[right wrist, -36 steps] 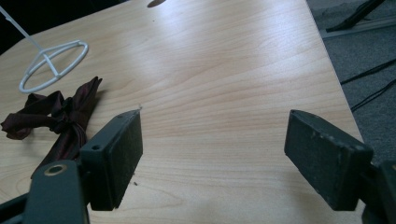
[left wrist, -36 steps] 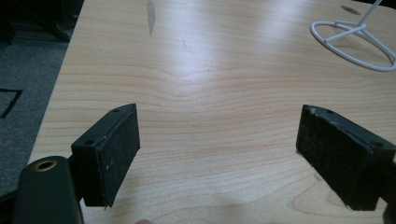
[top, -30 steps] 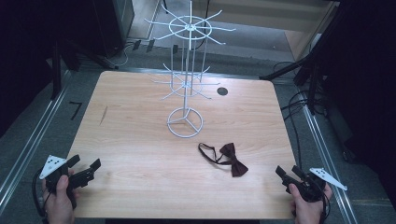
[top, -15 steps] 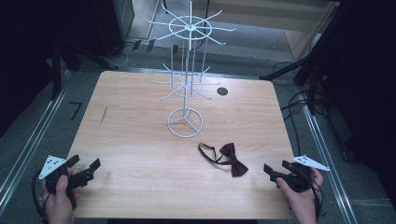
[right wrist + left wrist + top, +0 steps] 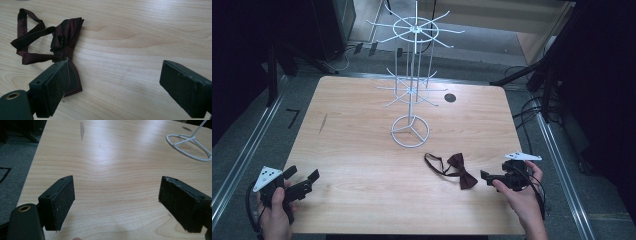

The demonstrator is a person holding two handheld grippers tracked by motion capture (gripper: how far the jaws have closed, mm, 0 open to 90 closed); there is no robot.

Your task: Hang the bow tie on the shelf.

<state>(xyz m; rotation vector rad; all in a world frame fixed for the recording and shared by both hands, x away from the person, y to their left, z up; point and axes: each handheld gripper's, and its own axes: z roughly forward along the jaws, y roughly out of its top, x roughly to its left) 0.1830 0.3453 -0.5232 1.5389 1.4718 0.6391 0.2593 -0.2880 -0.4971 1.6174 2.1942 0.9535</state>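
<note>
A dark red bow tie [image 5: 460,171] with a looped strap lies flat on the wooden table [image 5: 362,140], in front of the white wire stand [image 5: 411,131]. My right gripper [image 5: 487,176] is open just to the right of it, low over the table. In the right gripper view its left jaw overlaps the near wing of the bow tie [image 5: 66,35], and nothing sits between the jaws. My left gripper [image 5: 304,177] stays open near the table's front left corner, over bare wood. The stand's ring base [image 5: 190,143] appears far off in the left gripper view.
The wire stand carries two tiers of thin radiating hooks [image 5: 414,30] above its ring base. A round dark hole [image 5: 450,97] sits in the tabletop behind it. Metal rails [image 5: 557,165] and cables run along the floor beside the table.
My right gripper has moved left and forward from the table's right edge to the bow tie. The left gripper has stayed put.
</note>
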